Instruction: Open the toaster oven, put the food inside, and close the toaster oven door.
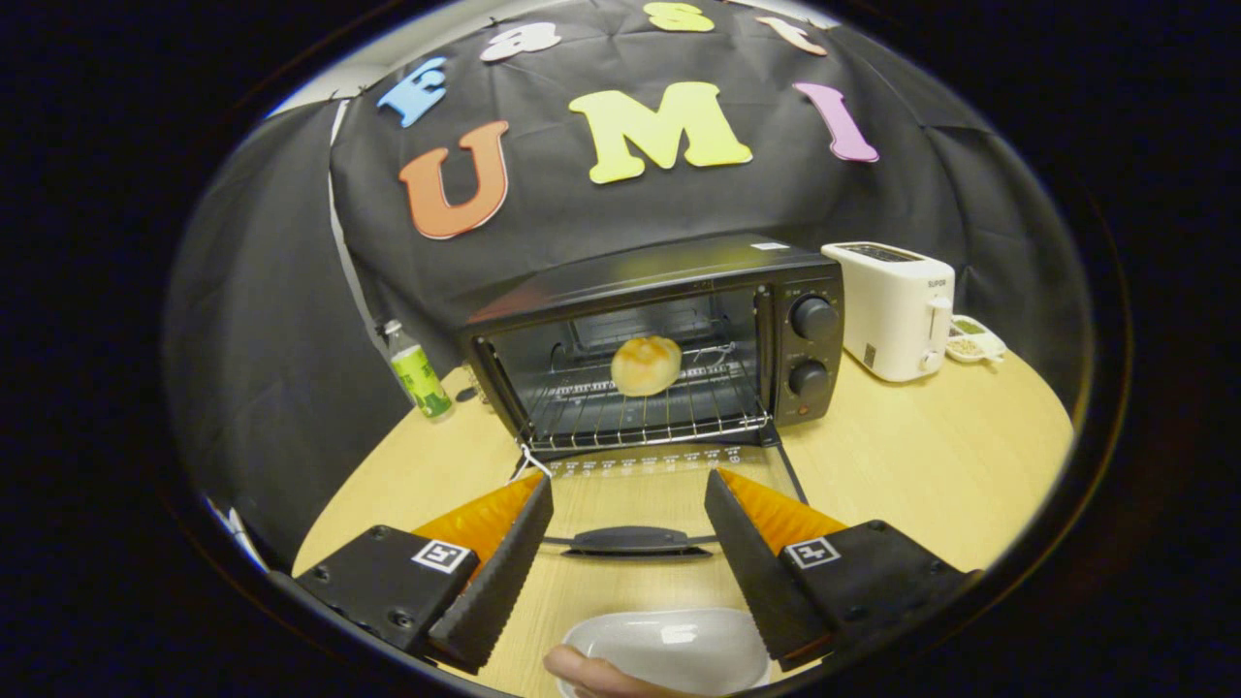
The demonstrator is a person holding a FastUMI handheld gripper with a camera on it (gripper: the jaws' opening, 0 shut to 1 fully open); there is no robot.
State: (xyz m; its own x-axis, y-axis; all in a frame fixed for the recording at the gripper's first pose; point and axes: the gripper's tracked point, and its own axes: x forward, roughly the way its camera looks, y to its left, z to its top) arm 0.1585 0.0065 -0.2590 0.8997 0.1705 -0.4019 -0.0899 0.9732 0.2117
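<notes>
Wooden table [931, 465]: toaster oven [659, 339] door [630, 504] down, bun [646, 364] on rack; gripper [628, 490] spread, empty.

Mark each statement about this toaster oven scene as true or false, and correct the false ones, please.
1. The glass door of the black toaster oven is shut. False: it lies folded down, open, its handle between the fingers.
2. The round golden bun sits on the wire rack inside the oven. True.
3. The gripper is shut on the bun. False: its fingers stand apart, holding nothing.
4. A white pop-up toaster stands on the wooden table beside the oven's two knobs. True.
5. The green-labelled plastic bottle lies inside the oven. False: it stands on the table, on the oven's other side.
6. A white dish sits below the fingers. True.
</notes>
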